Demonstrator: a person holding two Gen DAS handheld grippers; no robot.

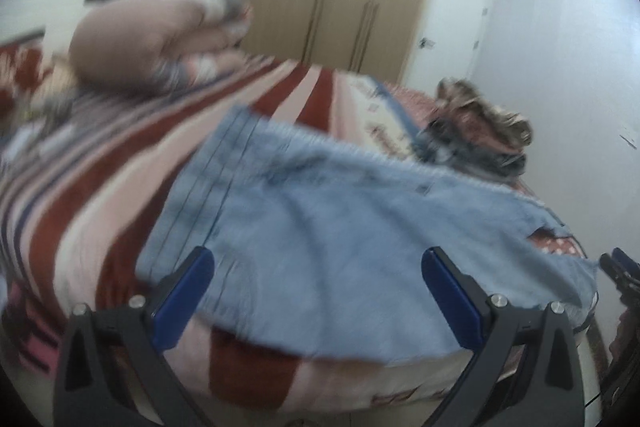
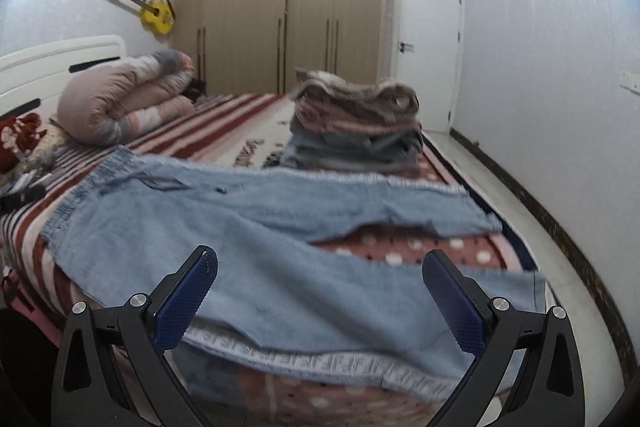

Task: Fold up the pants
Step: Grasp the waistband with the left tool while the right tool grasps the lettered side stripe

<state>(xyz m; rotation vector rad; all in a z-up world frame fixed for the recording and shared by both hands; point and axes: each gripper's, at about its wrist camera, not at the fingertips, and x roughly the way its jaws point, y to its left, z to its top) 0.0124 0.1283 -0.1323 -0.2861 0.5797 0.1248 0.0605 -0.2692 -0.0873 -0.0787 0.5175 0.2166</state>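
Note:
Light blue jeans (image 2: pixel 248 227) lie spread on the bed, waistband at the left, the two legs running right and apart, with a white lettered side stripe along the near leg. In the left wrist view the jeans (image 1: pixel 320 219) fill the middle, blurred. My left gripper (image 1: pixel 318 269) is open and empty, just above the jeans near the bed's front edge. My right gripper (image 2: pixel 320 269) is open and empty, over the near leg. The right gripper's tip shows at the right edge of the left wrist view (image 1: pixel 618 267).
The bed (image 2: pixel 248 115) has a red and pink striped cover. A stack of folded clothes (image 2: pixel 356 123) sits at the far right of it. A rolled quilt (image 2: pixel 124 99) lies by the headboard. A wardrobe (image 2: pixel 288 7) and a door (image 2: pixel 430 47) stand behind. Floor runs along the right.

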